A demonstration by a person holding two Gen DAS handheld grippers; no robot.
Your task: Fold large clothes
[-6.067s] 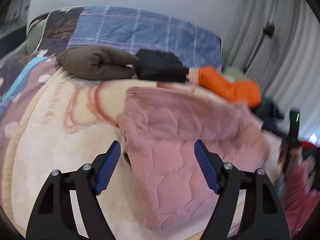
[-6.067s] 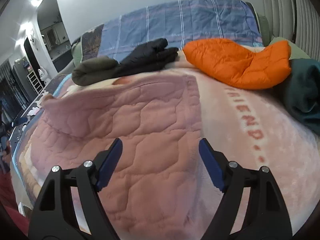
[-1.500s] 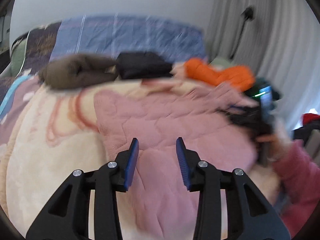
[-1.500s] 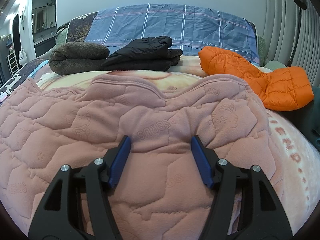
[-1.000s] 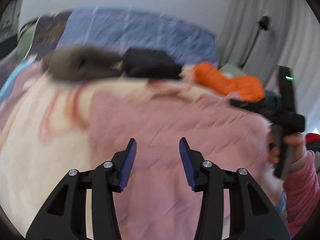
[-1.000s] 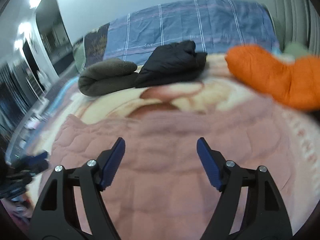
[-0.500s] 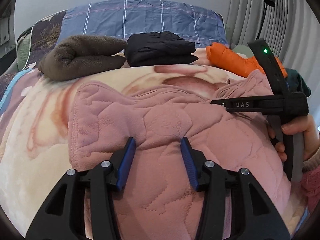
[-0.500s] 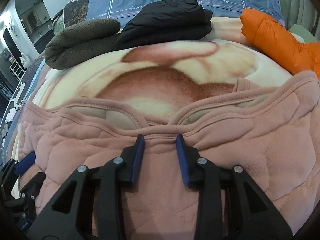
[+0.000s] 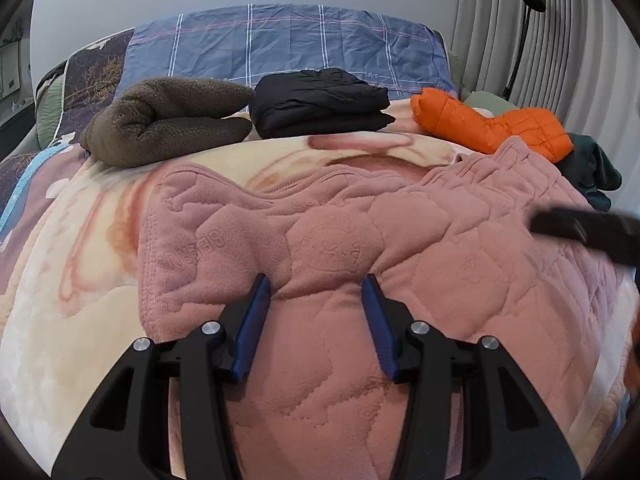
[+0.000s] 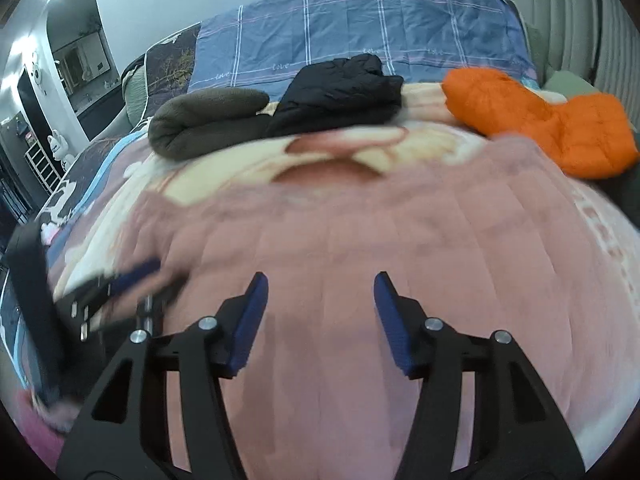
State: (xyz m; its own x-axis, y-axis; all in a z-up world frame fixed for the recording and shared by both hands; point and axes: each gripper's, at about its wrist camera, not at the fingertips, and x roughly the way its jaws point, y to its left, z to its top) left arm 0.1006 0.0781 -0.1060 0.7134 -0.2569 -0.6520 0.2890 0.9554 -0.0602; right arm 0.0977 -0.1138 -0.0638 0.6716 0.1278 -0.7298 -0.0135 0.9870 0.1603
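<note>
A large pink quilted garment (image 9: 360, 240) lies spread on the bed; it also fills the right wrist view (image 10: 360, 220), blurred. My left gripper (image 9: 316, 286) is shut on a raised fold of the pink garment, which fills the gap between the half-closed jaws. My right gripper (image 10: 320, 284) is open and empty just above the garment. The right gripper shows as a dark blur at the right edge of the left wrist view (image 9: 588, 232). The left gripper shows blurred at the left of the right wrist view (image 10: 120, 288).
At the head of the bed lie a folded brown fleece (image 9: 168, 124), a folded black jacket (image 9: 320, 102), an orange puffer jacket (image 9: 492, 128) and a dark green garment (image 9: 592, 176). A blue plaid pillow (image 9: 288, 44) stands behind. A patterned cream blanket (image 9: 60, 280) covers the bed.
My right gripper has opened, let go of the garment's collar edge and pulled back. My left gripper has kept its hold on the fold.
</note>
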